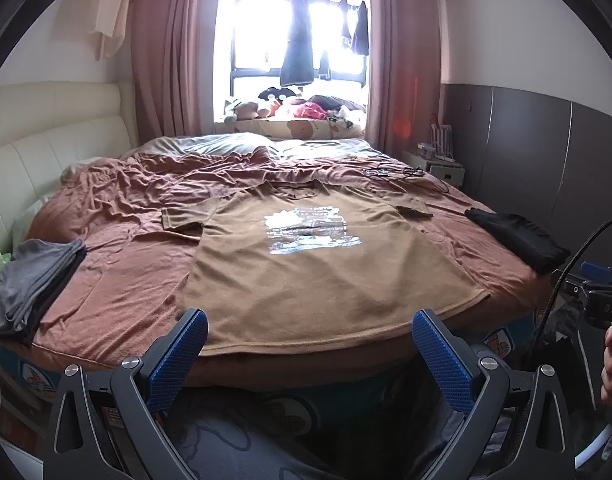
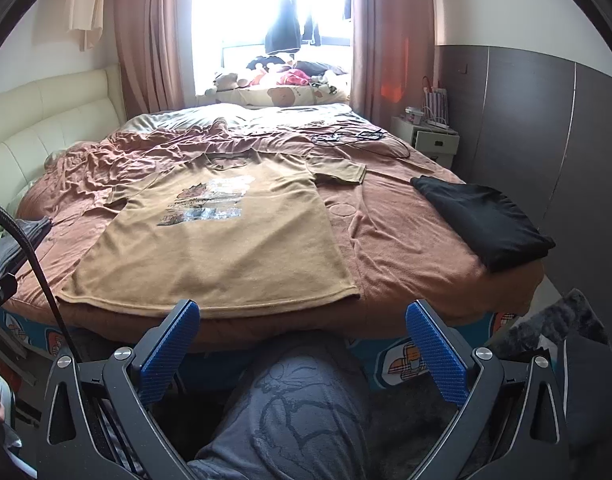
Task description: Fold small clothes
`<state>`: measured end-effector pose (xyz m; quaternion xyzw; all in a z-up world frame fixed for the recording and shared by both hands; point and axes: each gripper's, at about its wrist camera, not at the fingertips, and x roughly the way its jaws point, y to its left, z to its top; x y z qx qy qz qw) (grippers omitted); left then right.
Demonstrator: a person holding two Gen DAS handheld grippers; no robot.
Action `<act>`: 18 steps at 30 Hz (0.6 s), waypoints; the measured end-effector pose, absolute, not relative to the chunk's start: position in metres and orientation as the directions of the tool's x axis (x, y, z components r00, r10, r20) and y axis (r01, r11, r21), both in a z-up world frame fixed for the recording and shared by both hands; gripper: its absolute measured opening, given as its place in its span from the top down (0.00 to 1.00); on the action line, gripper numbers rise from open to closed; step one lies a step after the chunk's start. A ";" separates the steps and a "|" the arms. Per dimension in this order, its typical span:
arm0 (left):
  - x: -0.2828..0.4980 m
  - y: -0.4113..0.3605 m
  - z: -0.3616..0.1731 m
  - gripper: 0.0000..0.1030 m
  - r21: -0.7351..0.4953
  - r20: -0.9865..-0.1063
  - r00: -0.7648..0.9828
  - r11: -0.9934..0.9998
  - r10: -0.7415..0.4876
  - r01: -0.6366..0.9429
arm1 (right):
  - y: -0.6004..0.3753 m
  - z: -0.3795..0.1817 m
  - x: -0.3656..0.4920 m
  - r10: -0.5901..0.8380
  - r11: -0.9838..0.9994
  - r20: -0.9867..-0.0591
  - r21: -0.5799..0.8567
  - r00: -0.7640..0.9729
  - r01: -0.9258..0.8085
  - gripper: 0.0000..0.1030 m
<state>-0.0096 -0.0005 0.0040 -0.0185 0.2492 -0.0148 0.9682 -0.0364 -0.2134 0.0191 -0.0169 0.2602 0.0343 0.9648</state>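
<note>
- A tan T-shirt (image 1: 306,276) with a white and dark print on the chest lies flat and face up on the bed (image 1: 118,276), its hem at the near edge of the mattress and its collar toward the window (image 1: 298,40).
- Both short sleeves are spread out to the sides; in the right wrist view the T-shirt (image 2: 218,248) looks smooth, with few wrinkles.
- The left gripper (image 1: 309,356) hangs just before the hem, its blue-padded jaws spread wide and holding nothing.
- The right gripper (image 2: 302,348) is also released, jaws wide apart, in front of the bed edge near the right corner of the hem, not touching the cloth.
- A stack of folded grey clothes (image 1: 30,284) sits at the left edge of the bed.
- A folded black garment (image 2: 485,220) lies at the right edge, well apart from the T-shirt.
- The brown bedsheet is crumpled toward the cream headboard (image 1: 46,148).
- Black cables (image 2: 345,136) lie on the far part of the bed.
- Plush toys (image 1: 290,108) are piled on the window sill, between pink curtains (image 1: 170,52).
</note>
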 end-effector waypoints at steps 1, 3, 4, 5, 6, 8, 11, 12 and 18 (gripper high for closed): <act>-0.009 -0.001 0.004 0.00 -0.042 -0.482 0.875 0.999 -0.038 0.020 | -0.214 0.020 -0.037 0.055 0.997 -0.501 -0.016 0.864 -0.073 0.00; -0.009 -0.001 0.005 0.00 -0.040 -0.481 0.876 0.999 -0.036 0.020 | -0.214 0.021 -0.039 0.051 0.997 -0.497 -0.019 0.866 -0.069 0.00; -0.010 -0.001 0.005 0.00 -0.039 -0.480 0.877 0.999 -0.036 0.020 | -0.214 0.021 -0.039 0.049 0.997 -0.496 -0.021 0.867 -0.068 0.00; -0.010 -0.001 0.005 0.00 -0.039 -0.479 0.877 0.999 -0.037 0.021 | -0.213 0.021 -0.039 0.045 0.998 -0.495 -0.024 0.867 -0.066 0.00; -0.010 -0.002 0.005 0.00 -0.039 -0.478 0.878 0.999 -0.038 0.022 | -0.213 0.021 -0.040 0.044 0.998 -0.495 -0.026 0.868 -0.065 0.00; -0.010 -0.002 0.006 0.00 -0.038 -0.478 0.878 0.999 -0.037 0.021 | -0.213 0.020 -0.039 0.036 0.998 -0.495 -0.031 0.868 -0.058 0.00; -0.012 -0.003 0.006 0.00 -0.036 -0.473 0.881 0.999 -0.038 0.024 | -0.214 0.020 -0.038 0.025 0.998 -0.497 -0.035 0.867 -0.049 0.00; -0.012 -0.004 0.007 0.00 -0.037 -0.471 0.881 0.999 -0.039 0.024 | -0.213 0.020 -0.038 0.027 0.998 -0.497 -0.035 0.867 -0.051 0.00; -0.014 -0.007 0.008 0.00 -0.036 -0.467 0.883 0.999 -0.042 0.029 | -0.215 0.024 -0.041 0.026 0.998 -0.482 -0.036 0.876 -0.049 0.00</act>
